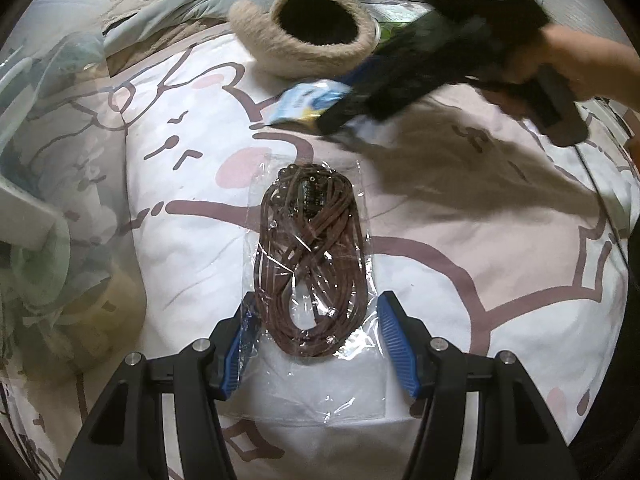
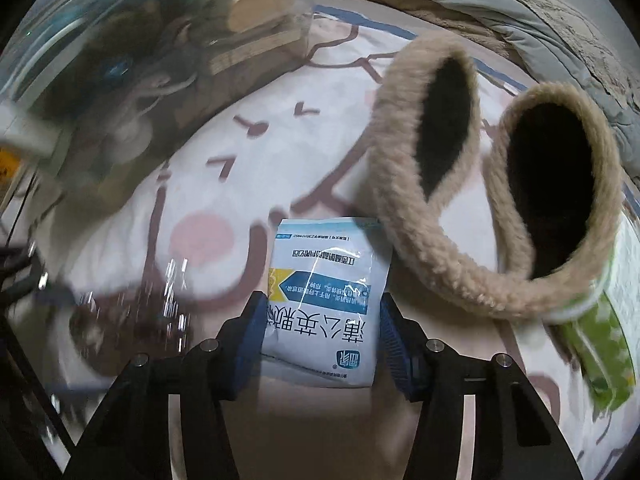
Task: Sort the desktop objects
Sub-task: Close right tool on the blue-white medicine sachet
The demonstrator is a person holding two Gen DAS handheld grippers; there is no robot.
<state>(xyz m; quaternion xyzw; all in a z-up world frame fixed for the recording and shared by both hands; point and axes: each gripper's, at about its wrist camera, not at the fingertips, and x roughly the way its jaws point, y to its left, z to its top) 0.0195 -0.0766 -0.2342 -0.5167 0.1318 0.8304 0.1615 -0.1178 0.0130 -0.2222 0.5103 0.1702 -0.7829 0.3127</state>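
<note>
Left wrist view: my left gripper (image 1: 316, 344) is clamped on a clear, crinkly plastic bag (image 1: 310, 280) holding a coil of brown cord (image 1: 310, 264). Both ribbed blue pads (image 1: 394, 340) press the film at the bag's sides. The bag is a flat oblong; its long axis runs straight away from me along the fingers, the coil's bead end farthest from the jaws. It lies on a soft white bedsheet (image 1: 460, 280) printed with mauve outlines and pink blotches.

Ahead and to the right, my right gripper (image 1: 340, 116), motion-blurred, points down at a small sachet (image 1: 308, 98), which lies just in front of a beige fuzzy slipper (image 1: 316, 32).

Right wrist view: the sachet (image 2: 326, 300) is a glossy blue-and-white foil rectangle with printed characters. Its long axis runs along my fingers; the text is upside down to me, its near end sits between the jaws. My right gripper (image 2: 324, 336) has its blue pads against both side edges, and the foil is creased. Two slippers (image 2: 424, 184) with dark openings lie ahead to the right, the nearer one touching the sachet's far corner. A green-and-white packet (image 2: 600, 344) lies farther right.
</note>
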